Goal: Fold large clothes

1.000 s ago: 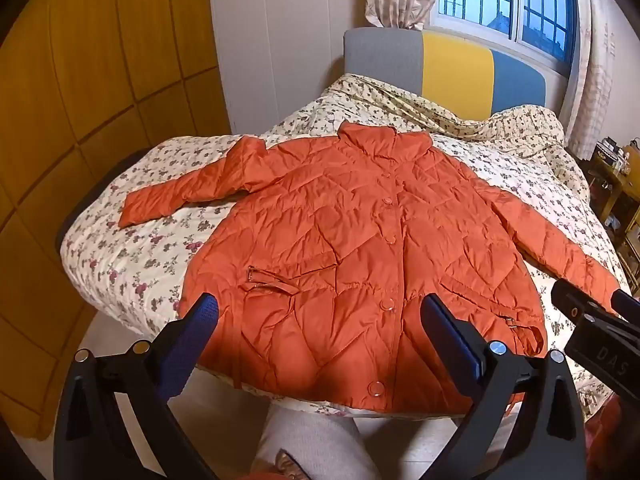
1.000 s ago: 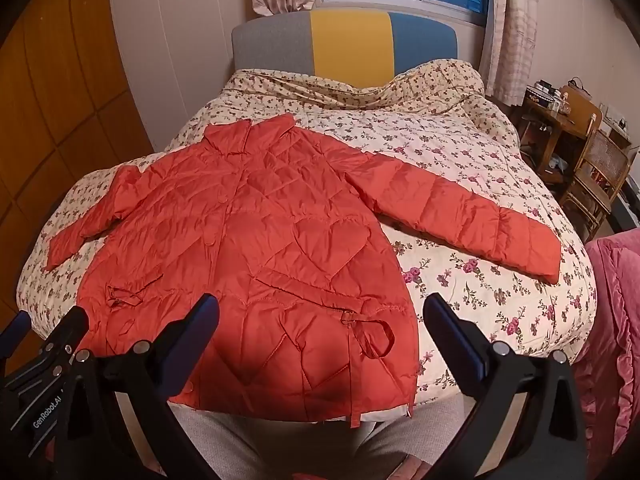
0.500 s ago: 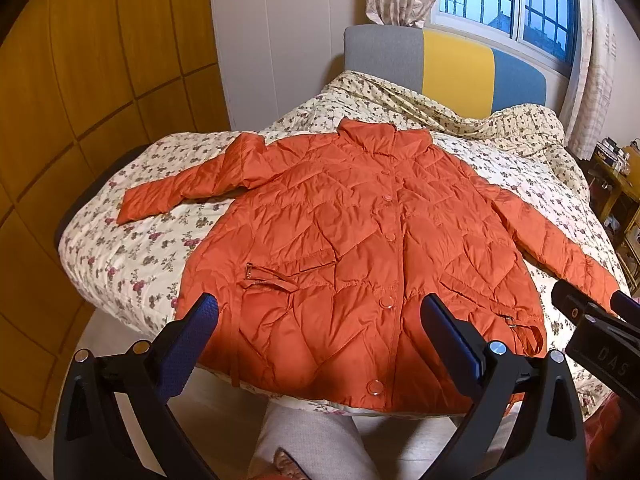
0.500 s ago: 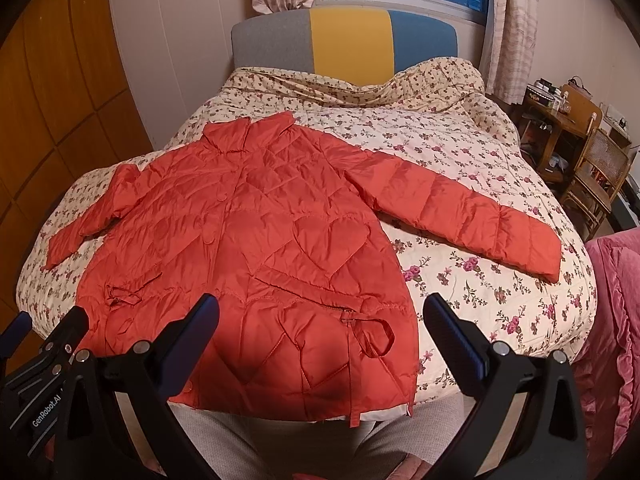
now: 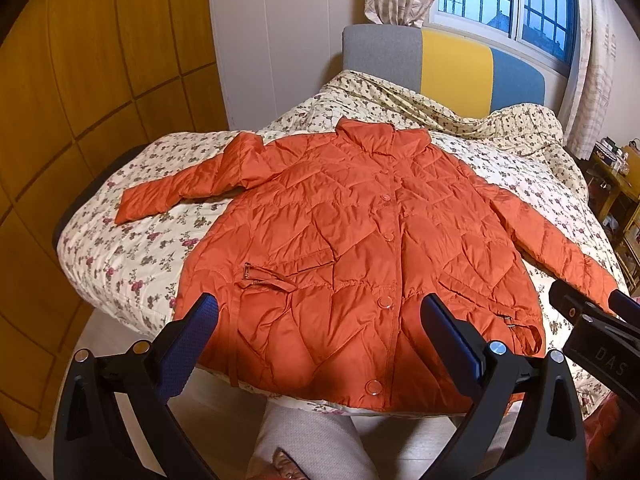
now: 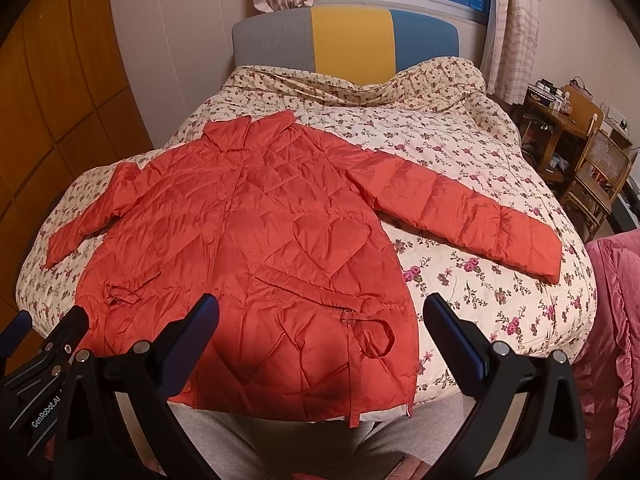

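Observation:
An orange quilted jacket [image 5: 360, 240] lies flat, front side up and buttoned, on the floral bed [image 5: 132, 248], both sleeves spread outward; it also shows in the right wrist view [image 6: 256, 240]. Its hem hangs at the bed's near edge. My left gripper [image 5: 318, 320] is open and empty, held above the hem. My right gripper [image 6: 320, 320] is open and empty, above the jacket's lower right part. The right gripper's body [image 5: 596, 336] shows at the right edge of the left wrist view; the left gripper's body [image 6: 40, 360] shows at the lower left of the right wrist view.
A grey, yellow and blue headboard [image 6: 344, 40] stands under the window. Wooden wardrobe panels [image 5: 80, 80] are on the left. A wooden desk and chair [image 6: 588, 152] stand at the right. A pink quilt [image 6: 612, 320] lies at the far right. The person's legs [image 6: 280, 440] are below.
Both views have shifted very slightly; the jacket sits a little higher in the left wrist view. The jacket has not moved and both grippers stay open.

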`<state>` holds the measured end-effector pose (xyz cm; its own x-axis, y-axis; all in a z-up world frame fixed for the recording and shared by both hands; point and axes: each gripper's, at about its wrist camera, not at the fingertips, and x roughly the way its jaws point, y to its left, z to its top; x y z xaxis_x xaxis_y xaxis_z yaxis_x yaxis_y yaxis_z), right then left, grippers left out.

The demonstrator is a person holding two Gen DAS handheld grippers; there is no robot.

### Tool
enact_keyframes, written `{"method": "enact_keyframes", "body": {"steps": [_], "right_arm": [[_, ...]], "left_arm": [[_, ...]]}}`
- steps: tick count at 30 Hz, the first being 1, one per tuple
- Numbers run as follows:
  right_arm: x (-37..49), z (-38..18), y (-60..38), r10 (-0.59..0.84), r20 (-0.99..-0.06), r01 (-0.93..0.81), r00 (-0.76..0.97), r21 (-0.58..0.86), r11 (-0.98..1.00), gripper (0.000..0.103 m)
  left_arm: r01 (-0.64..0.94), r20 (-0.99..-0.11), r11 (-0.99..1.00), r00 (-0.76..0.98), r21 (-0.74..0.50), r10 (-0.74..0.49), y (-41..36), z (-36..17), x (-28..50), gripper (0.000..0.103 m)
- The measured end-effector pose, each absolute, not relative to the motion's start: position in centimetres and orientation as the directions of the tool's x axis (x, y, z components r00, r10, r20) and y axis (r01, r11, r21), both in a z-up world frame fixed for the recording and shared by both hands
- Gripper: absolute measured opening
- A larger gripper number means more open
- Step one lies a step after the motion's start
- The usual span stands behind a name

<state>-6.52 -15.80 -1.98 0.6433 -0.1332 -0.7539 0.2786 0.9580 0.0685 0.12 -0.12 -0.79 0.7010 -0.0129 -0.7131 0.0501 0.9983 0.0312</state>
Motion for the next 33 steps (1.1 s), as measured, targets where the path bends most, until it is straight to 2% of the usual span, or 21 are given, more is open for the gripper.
{"method": "enact_keyframes", "body": {"steps": [33], "right_arm": [[-5.86,-2.92,-15.74,-0.108,-0.775,0.262,0.622,0.076,0.962,0.101]], "left_arm": [[0.054,-0.723,0.998,0.691,0.024,-0.020,-0.44,-1.36,0.06,0.100]]}}
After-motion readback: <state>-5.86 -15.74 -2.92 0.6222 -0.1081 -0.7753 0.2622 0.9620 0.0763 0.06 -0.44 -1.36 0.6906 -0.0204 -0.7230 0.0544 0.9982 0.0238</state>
